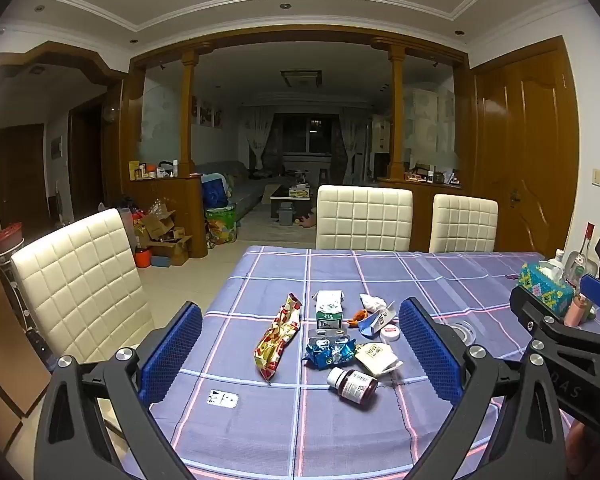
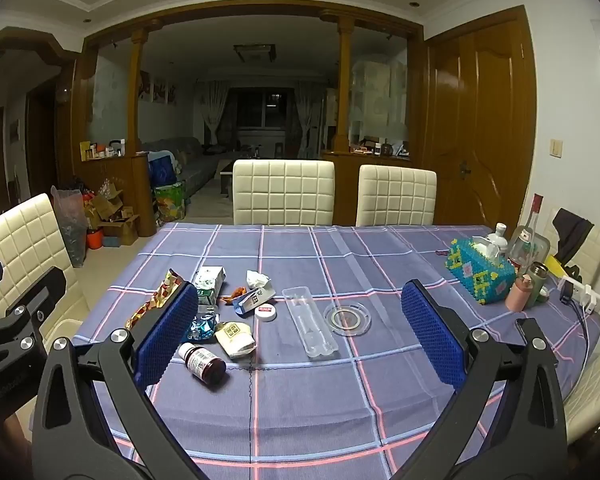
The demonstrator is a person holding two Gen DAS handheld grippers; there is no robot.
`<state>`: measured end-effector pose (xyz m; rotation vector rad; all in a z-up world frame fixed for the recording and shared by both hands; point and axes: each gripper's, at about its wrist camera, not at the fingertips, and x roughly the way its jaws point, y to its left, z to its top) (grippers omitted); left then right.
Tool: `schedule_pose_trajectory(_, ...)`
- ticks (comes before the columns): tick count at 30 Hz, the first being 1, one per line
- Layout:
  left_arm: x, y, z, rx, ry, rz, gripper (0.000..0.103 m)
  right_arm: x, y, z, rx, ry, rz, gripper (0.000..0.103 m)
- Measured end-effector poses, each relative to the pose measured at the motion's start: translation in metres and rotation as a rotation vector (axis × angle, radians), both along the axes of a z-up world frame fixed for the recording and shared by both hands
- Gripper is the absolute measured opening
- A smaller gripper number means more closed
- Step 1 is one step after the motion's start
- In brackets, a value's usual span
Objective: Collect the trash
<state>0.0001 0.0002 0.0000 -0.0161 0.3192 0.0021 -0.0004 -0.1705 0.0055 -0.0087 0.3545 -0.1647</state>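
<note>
A table [image 2: 300,400] under a blue plaid cloth fills the foreground of a dim dining room, with cream quilted chairs [image 2: 284,192] at its far edge and a wooden archway [image 1: 300,40] behind them opening onto a living room. The trash [image 1: 332,344] lies in a loose cluster on the cloth: a brown bottle [image 1: 354,384] on its side nearest the cameras, a snack wrapper [image 1: 278,338] left of the bottle, a milk carton [image 1: 329,312] beyond it. A tissue box [image 2: 480,276] stands far right of the bottle. The left claw [image 1: 300,360] and right claw [image 2: 304,332] both hover spread wide, holding nothing.
</note>
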Motion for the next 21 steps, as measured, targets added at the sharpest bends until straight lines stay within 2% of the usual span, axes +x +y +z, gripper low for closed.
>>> schedule_pose_trajectory(21,-0.0001,0.0002,0.0000,-0.004,0.000,-0.001,0.097,0.0002,0.0000,-0.0002,-0.004,0.002,0.000,0.100)
